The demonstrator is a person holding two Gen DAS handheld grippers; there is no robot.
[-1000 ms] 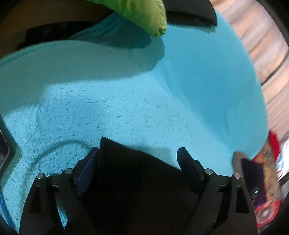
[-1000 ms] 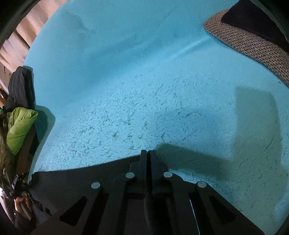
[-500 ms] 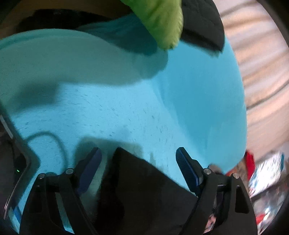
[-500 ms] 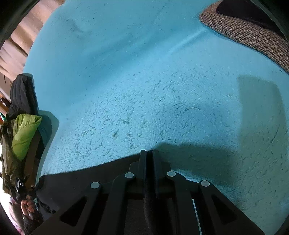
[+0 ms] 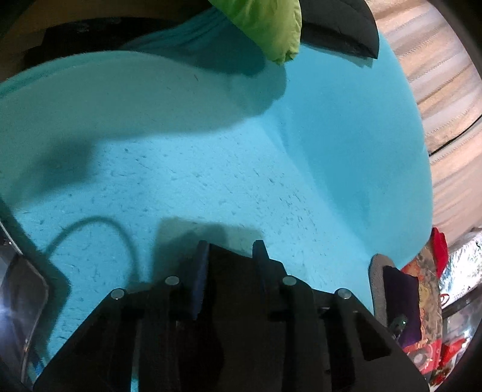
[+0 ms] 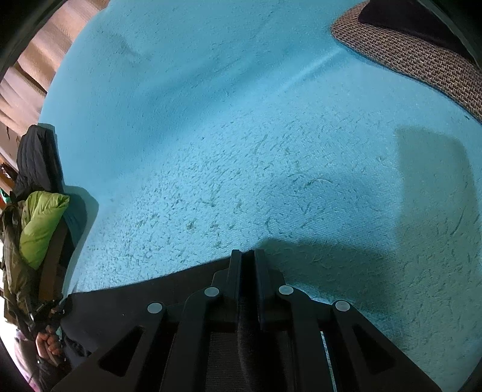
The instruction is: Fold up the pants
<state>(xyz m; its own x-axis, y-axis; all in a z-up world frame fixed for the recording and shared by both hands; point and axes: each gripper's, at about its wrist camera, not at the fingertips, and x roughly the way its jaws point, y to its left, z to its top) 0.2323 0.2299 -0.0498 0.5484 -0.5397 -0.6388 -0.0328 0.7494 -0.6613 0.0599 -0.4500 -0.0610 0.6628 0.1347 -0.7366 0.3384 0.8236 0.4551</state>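
Pants [image 5: 238, 289] of black cloth sit between the left gripper [image 5: 230, 250] fingers, which have just been closing and now pinch a corner, tilted down over the turquoise bed [image 5: 211, 169] near its right edge. In the right wrist view, the right gripper [image 6: 247, 256] is clamped on the same cloth's edge, which runs leftward toward the left hand [image 6: 48, 343].

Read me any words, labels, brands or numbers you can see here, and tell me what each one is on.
No readable text in either view.
The colourful packaging at the right edge of the left wrist view carries print too blurred to read.
The blue sheet, black pants and green jacket show no writing.
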